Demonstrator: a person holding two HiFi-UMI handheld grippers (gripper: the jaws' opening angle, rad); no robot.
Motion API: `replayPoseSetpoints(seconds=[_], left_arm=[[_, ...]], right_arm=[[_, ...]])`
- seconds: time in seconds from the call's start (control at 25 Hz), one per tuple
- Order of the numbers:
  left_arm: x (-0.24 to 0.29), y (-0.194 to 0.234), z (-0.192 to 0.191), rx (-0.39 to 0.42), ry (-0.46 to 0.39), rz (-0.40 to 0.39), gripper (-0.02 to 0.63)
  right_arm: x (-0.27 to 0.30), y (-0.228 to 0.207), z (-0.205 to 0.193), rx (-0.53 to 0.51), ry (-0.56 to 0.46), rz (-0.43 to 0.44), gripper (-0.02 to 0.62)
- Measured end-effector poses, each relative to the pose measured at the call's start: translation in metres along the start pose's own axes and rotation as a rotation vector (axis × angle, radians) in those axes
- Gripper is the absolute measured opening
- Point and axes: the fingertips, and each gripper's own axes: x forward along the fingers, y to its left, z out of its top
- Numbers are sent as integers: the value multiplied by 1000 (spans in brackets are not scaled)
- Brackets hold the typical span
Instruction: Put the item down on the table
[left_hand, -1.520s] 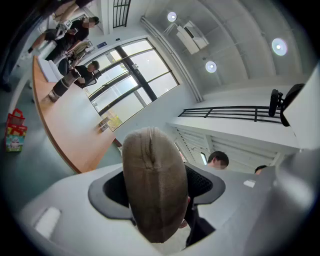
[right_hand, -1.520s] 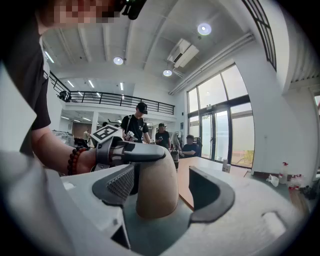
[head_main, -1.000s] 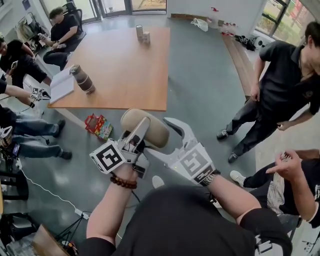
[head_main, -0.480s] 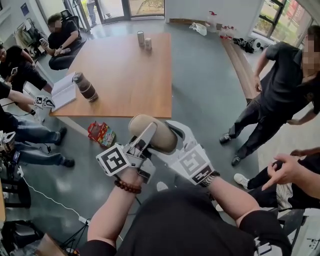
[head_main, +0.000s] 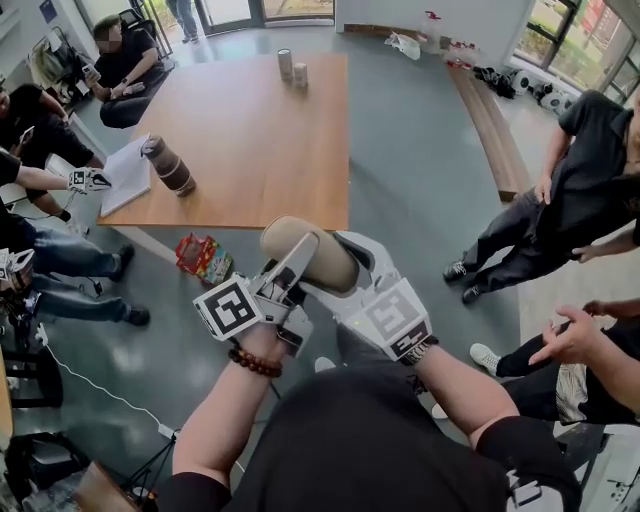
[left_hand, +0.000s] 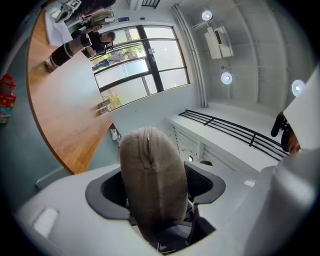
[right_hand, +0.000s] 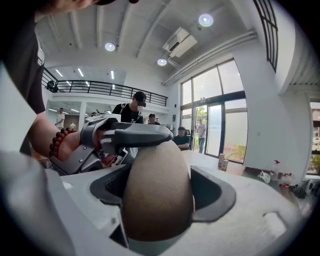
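The zippered tan pouch (head_main: 308, 255) hangs over the floor, at 6 o'clock of the wooden counter (head_main: 250, 130). The left hand-held gripper (head_main: 295, 262) clamps it from 8 o'clock; the right hand-held gripper (head_main: 345, 268) is closing on it from 4 o'clock, pads touching.

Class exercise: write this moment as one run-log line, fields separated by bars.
pouch: in air, short of table | left gripper: clamped on pouch | right gripper: closing on pouch | not yet set down
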Motion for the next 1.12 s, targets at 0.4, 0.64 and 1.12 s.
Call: replayPoseSetpoints(seconds=[0.4, 0.64, 1.12], left_arm=[[13, 32, 40, 255, 11, 116, 396], [13, 57, 53, 356, 2, 176, 393], [57, 110, 107, 548, 23, 359, 312]], right_arm=[[30, -43, -3, 49, 5, -15, 353], [45, -69, -19, 63, 32, -35, 353], [107, -169, -29, 82, 96, -48, 353]])
